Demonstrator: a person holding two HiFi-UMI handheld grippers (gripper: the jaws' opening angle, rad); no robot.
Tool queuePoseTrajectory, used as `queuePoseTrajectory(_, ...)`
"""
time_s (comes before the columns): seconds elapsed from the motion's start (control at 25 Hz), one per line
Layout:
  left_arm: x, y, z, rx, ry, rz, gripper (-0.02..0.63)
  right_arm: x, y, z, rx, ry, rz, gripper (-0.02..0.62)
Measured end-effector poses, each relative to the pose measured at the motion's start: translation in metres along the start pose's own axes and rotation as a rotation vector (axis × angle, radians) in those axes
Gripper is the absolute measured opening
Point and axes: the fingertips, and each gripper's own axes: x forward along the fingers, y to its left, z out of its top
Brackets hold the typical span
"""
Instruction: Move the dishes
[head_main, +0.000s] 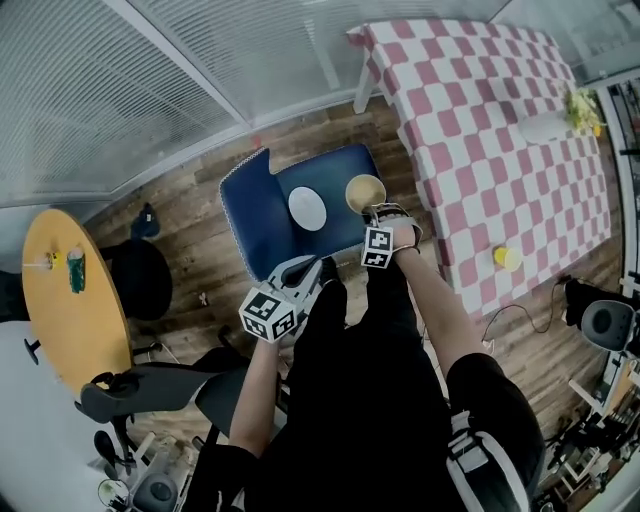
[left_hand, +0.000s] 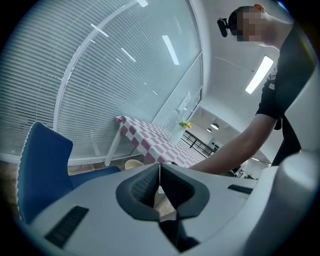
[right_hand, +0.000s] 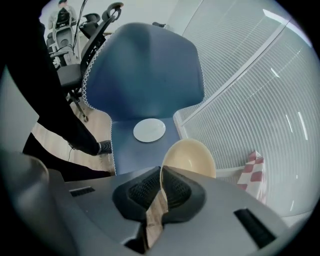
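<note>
A cream bowl (head_main: 364, 191) hangs just above the seat of a blue chair (head_main: 262, 215), with my right gripper (head_main: 379, 209) shut on its near rim. In the right gripper view the bowl (right_hand: 190, 156) rises out of the closed jaws (right_hand: 161, 176). The white plate (right_hand: 149, 129) lies flat on the seat beyond it. The plate (head_main: 307, 208) sits just left of the bowl. My left gripper (head_main: 311, 268) hovers nearer me, off the chair's front edge. Its jaws (left_hand: 159, 176) are shut with nothing seen between them. The bowl (left_hand: 134, 164) shows past them.
A table with a red and white checked cloth (head_main: 480, 120) stands right of the chair, carrying a white vase (head_main: 545, 127) and a yellow cup (head_main: 506, 257). A round yellow table (head_main: 70, 300) and a black office chair (head_main: 150, 390) are at the left. The floor is wood.
</note>
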Motion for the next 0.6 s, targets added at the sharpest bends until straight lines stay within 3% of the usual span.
queuePoseTrajectory(0.48, 0.016, -0.047, 0.01, 0.099, 0.042, -0.09, 0.025, -0.074, 0.0, -0.05, 0.046, 0.001, -0.043, 0.029)
queuePoseTrajectory(0.6, 0.023, -0.058, 0.016, 0.132, 0.056, -0.119, 0.025, -0.089, -0.01, -0.068, 0.091, 0.017, -0.088, 0.029)
